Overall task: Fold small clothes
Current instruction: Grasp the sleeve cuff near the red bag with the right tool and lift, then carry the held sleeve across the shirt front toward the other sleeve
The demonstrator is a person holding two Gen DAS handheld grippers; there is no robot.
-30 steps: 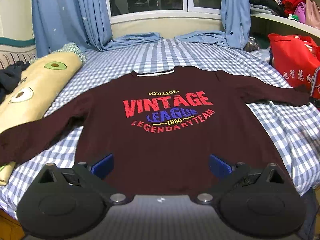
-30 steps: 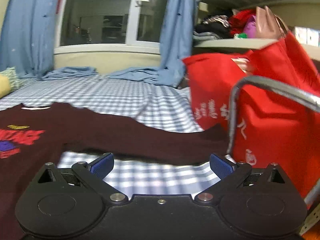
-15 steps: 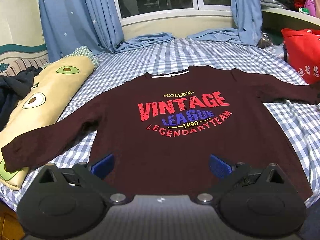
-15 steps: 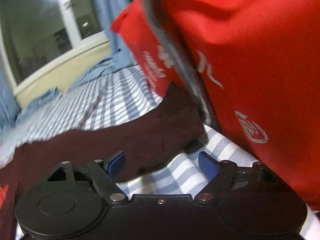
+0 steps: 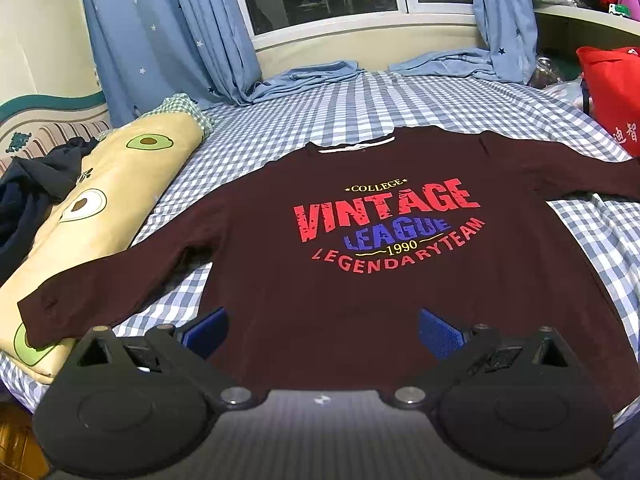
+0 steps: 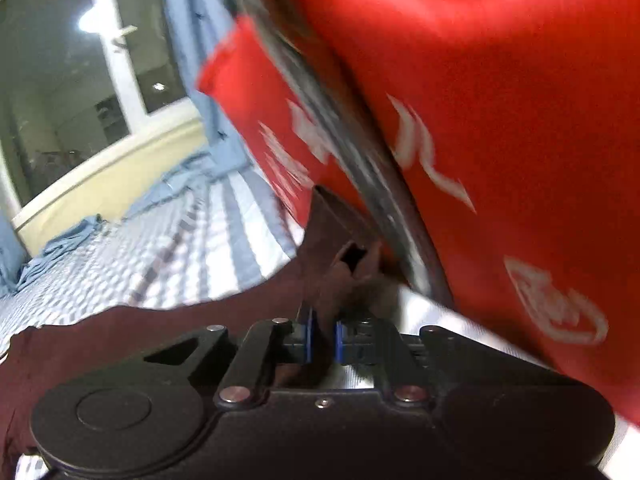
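A maroon long-sleeved sweatshirt (image 5: 360, 280) with red "VINTAGE LEAGUE" print lies flat, face up, on the blue checked bed sheet (image 5: 360, 104), both sleeves spread out. My left gripper (image 5: 322, 330) hovers open over its lower hem with nothing between its blue pads. In the right wrist view my right gripper (image 6: 323, 332) is rolled to one side, and its jaws are closing on the cuff end of the right sleeve (image 6: 332, 248). The maroon cloth sits pinched between the blue pads, right beside a red bag (image 6: 500, 120).
A grey metal rail (image 6: 360, 168) runs across the red bag close to the held cuff. An avocado-print pillow (image 5: 108, 200) and dark clothes (image 5: 24, 196) lie along the bed's left side. Blue star curtains (image 5: 168, 32) hang at the window behind.
My right gripper moved down to the sleeve end by the red bag, rolled sideways, and went from wide open to closed on the cuff. The left view shifted slightly left.
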